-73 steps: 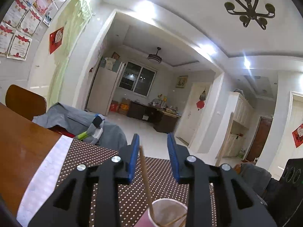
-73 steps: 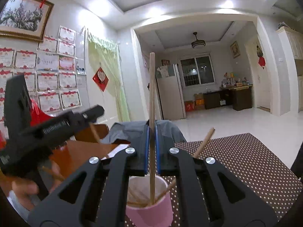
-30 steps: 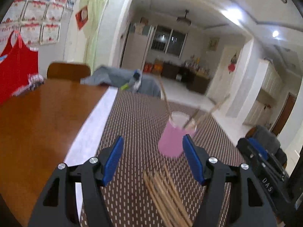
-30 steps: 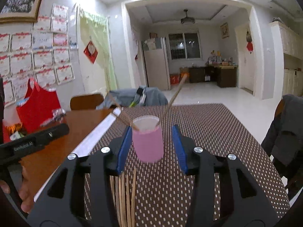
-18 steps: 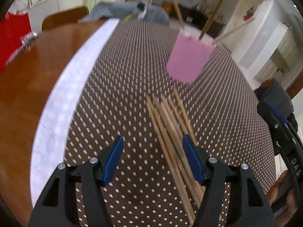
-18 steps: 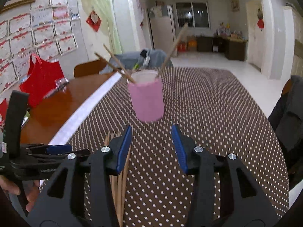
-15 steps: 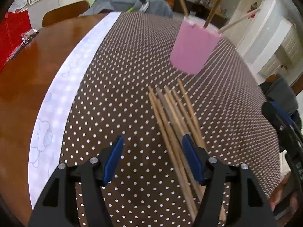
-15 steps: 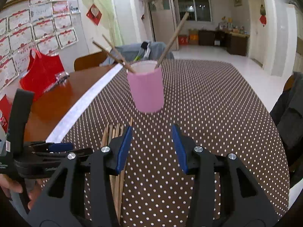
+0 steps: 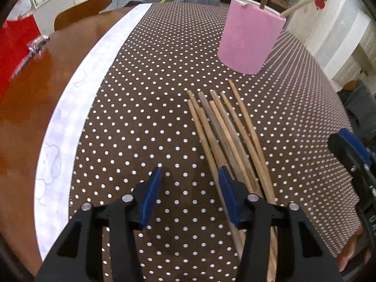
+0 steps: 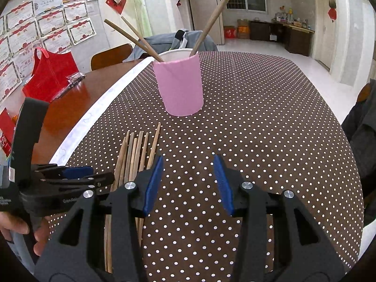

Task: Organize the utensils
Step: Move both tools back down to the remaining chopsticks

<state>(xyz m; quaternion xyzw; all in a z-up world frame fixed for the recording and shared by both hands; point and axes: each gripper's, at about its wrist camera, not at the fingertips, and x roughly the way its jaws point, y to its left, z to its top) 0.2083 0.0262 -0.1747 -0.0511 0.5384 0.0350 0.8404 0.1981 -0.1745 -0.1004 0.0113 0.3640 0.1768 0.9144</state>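
Left wrist: left gripper (image 9: 189, 192) was spread wide, holding nothing, over the dotted tablecloth (image 9: 145, 108); loose chopsticks (image 9: 225, 136) lay fanned just right of it, its right finger overlapping them. Pink cup (image 9: 250, 35) stood beyond, three sticks inside.

Right wrist: right gripper (image 10: 188, 183) gaped empty over the cloth, chopsticks to its left, cup ahead.
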